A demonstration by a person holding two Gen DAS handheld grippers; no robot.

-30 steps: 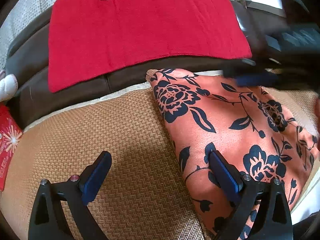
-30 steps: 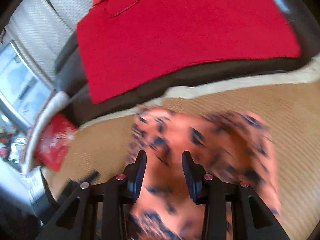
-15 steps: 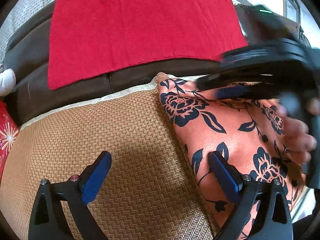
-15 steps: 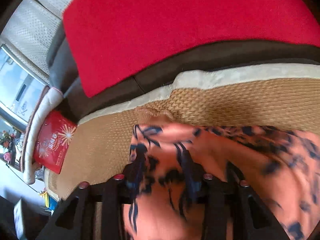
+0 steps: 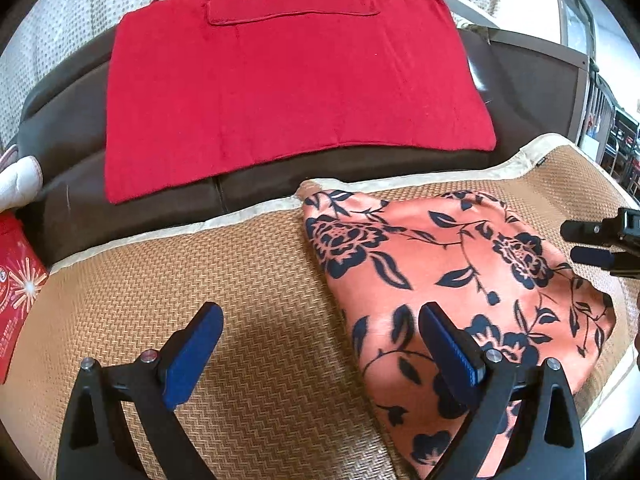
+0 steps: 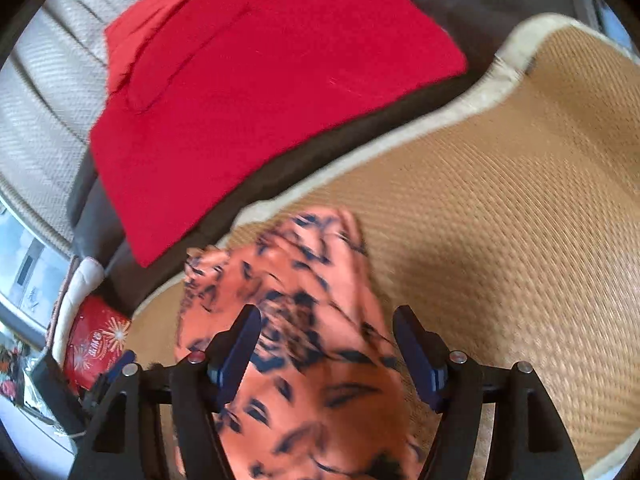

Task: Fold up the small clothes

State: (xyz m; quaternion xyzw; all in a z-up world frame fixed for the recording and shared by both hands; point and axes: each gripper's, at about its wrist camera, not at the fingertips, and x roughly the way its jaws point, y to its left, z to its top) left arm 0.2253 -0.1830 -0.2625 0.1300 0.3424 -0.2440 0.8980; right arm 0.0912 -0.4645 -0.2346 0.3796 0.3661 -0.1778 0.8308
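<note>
Orange garment [image 5: 452, 280] w/ navy floral print; plain red cloth [image 5: 288, 92]; tan herringbone-weave mat [image 5: 248, 280], cream border; dk brown sofa [image 5: 72, 112]; blue gripper pads [image 5: 190, 360].

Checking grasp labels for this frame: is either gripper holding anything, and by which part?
Nothing is held. The left gripper is open over the mat. The right gripper has just been opening; the floral garment lies below its jaws, unpinched.

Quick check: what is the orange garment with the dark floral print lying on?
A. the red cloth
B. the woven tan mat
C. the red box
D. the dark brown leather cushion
B: the orange floral-print garment lies on the woven tan mat, apart from the red cloth.
</note>
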